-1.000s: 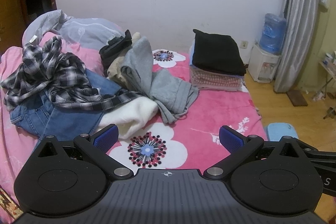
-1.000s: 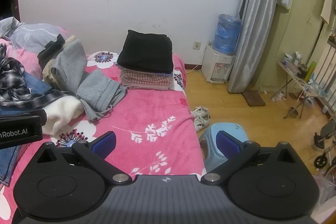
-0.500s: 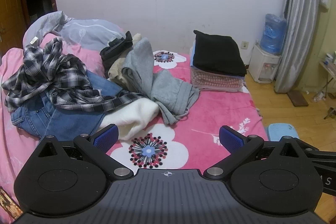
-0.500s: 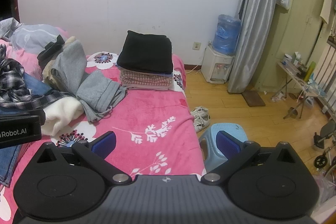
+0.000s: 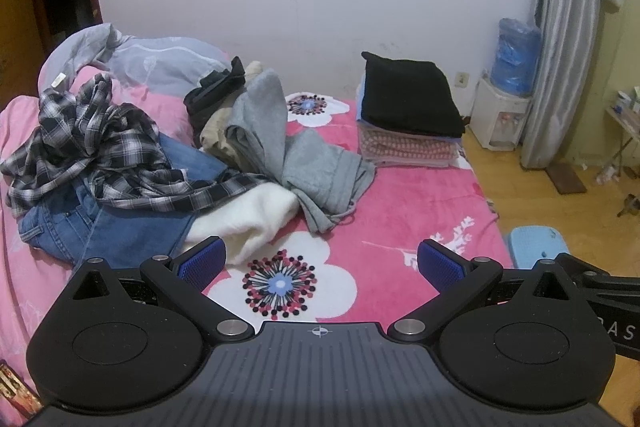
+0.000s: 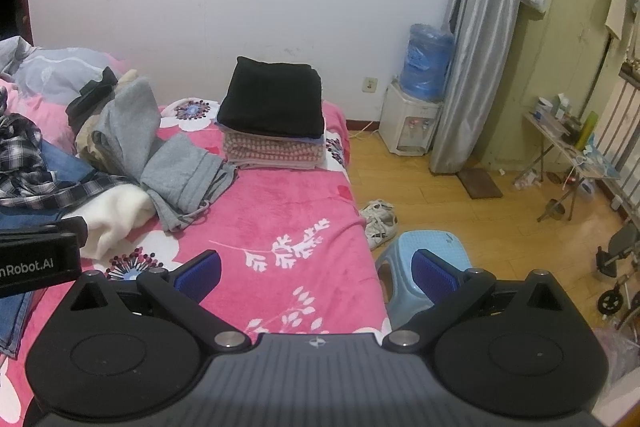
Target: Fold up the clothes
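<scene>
On my left lies a messy heap: a checked shirt [image 5: 100,147], jeans [image 5: 120,227], a white fluffy top [image 5: 248,219] and grey trousers [image 5: 304,163], none folded yet. To the right sits a neat folded stack [image 5: 408,123]. My left gripper [image 5: 320,263] and right gripper [image 6: 316,269] are both wide open, holding nothing.

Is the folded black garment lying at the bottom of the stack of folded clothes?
No, the folded black garment lies on top of the stack, above the pink checked folded piece.
</scene>
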`<state>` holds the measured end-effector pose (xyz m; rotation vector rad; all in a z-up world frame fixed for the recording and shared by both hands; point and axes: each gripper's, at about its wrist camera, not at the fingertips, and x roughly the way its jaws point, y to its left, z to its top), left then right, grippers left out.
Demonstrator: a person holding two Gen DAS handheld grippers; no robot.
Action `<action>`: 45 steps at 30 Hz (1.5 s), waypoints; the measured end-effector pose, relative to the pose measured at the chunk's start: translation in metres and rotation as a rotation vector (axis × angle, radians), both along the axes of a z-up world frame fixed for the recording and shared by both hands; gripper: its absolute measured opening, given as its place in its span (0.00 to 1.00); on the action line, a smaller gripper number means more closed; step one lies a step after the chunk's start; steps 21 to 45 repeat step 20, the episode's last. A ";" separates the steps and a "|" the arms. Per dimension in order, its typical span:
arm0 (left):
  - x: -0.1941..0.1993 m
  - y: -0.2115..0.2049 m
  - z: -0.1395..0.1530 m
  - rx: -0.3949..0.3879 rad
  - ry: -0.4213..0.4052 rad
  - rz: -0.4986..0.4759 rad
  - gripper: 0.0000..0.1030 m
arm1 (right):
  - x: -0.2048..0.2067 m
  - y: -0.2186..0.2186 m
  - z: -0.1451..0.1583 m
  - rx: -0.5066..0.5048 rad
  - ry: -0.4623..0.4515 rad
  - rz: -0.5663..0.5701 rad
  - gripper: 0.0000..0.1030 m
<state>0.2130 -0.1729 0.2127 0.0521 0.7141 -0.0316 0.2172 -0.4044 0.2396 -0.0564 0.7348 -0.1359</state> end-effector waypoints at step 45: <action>-0.001 -0.002 -0.003 0.011 0.009 0.000 1.00 | -0.001 0.000 -0.003 0.003 0.005 -0.004 1.00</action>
